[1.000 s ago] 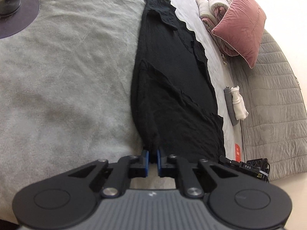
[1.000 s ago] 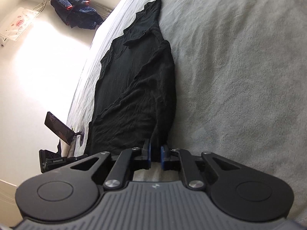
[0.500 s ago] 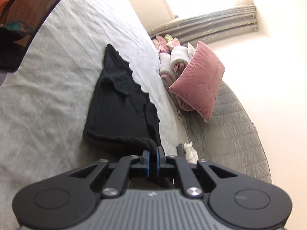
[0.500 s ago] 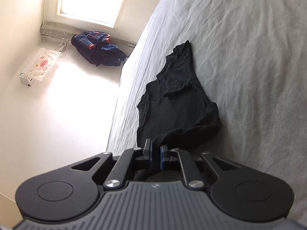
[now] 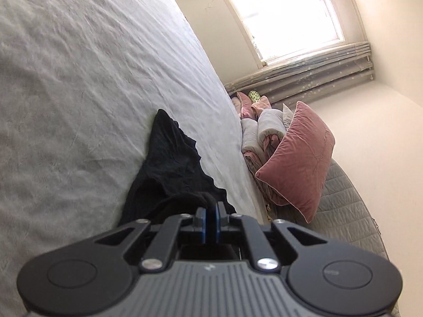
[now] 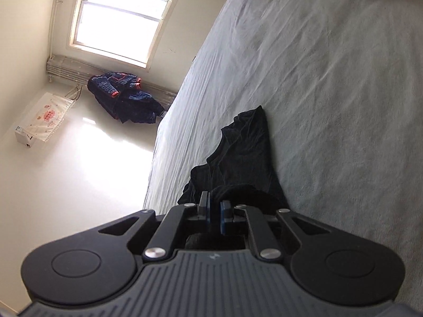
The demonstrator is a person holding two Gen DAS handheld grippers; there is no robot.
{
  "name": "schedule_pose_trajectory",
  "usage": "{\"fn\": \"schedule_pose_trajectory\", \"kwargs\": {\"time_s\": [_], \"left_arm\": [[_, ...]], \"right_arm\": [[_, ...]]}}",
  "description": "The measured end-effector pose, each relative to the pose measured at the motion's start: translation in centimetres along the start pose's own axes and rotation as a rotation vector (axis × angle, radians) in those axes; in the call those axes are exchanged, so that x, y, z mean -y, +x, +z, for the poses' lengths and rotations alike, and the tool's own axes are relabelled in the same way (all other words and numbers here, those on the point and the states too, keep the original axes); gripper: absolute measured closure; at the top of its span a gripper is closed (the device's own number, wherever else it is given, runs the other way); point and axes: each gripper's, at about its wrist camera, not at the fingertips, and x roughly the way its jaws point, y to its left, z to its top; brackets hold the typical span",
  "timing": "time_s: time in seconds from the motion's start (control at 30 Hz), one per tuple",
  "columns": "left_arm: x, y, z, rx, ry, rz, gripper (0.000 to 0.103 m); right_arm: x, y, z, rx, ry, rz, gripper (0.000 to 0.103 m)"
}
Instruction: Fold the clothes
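Carrying the near hem of the long black crinkled garment (image 5: 171, 163) toward its far end on the grey bed (image 5: 79, 66), I keep my left hand-held gripper (image 5: 210, 218) and right hand-held gripper (image 6: 214, 215) clamped on it, so the stretched-out cloth now lies doubled, halfway folded.

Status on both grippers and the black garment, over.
Left gripper and right gripper shut on black garment. Near edge raised off grey bedspread. Path clear.

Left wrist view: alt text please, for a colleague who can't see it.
The left tongs are shut on the near edge of a black garment lying on a grey bed. A pink cushion and window sit beyond.
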Motion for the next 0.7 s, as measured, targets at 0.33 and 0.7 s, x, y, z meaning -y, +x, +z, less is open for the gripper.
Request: {"fn": "schedule_pose_trajectory", "kwargs": {"time_s": [0.33,0.7], "left_arm": [[-2.2,3.9,1.5,0.014,-0.012,0.162,0.089],[2.8,4.5,-1.2,-0.153,0.540,0.240,0.077]], "right_arm": [[3.0,3.6,2.6,0.005,0.069,-0.118,0.086],[-2.1,2.8,-1.4,0.012,-0.486,-0.248,0.053]]}}
